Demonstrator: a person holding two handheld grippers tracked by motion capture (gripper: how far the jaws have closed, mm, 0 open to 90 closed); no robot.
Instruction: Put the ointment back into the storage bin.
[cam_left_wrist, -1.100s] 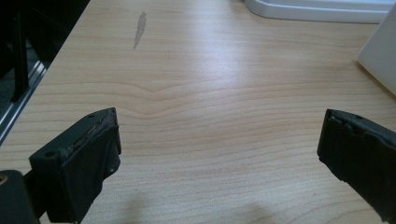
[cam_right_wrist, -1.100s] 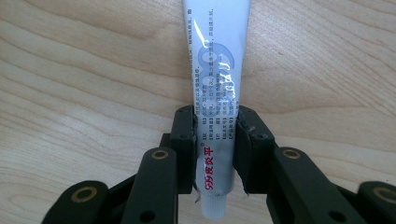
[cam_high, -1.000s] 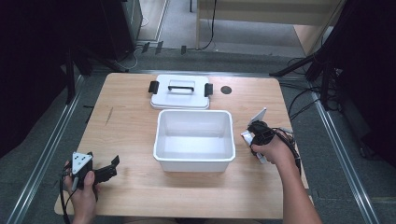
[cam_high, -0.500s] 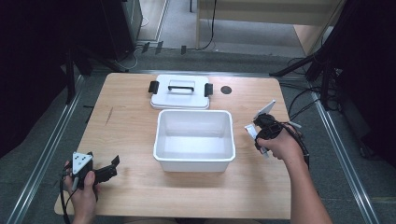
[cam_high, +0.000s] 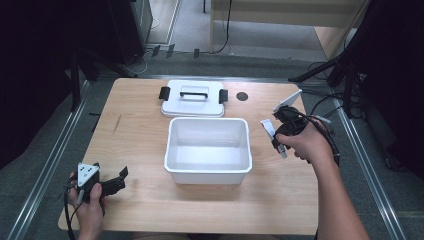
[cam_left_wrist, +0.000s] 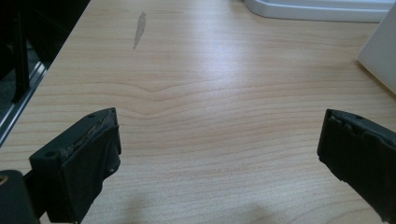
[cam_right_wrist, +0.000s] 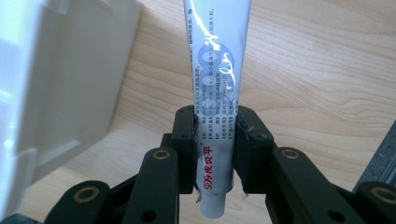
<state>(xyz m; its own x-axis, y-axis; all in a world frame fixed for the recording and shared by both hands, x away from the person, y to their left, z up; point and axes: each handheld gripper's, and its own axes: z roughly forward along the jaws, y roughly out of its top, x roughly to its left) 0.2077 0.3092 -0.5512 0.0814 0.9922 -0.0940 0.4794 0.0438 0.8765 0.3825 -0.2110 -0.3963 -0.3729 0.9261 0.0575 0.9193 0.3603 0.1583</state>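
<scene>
My right gripper (cam_right_wrist: 215, 135) is clamping the tube (cam_right_wrist: 217, 79) near its cap; I'm aiming it over the bin (cam_high: 207, 170) rim (clear the wall first). Left gripper (cam_left_wrist: 219, 154) is idling, jaws apart.

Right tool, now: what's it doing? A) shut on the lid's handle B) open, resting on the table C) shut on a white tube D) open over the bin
C: in the right gripper view the right tool has both jaws pressed against a white printed tube, held beside the white bin, not over it; the lid lies untouched behind the bin.
</scene>
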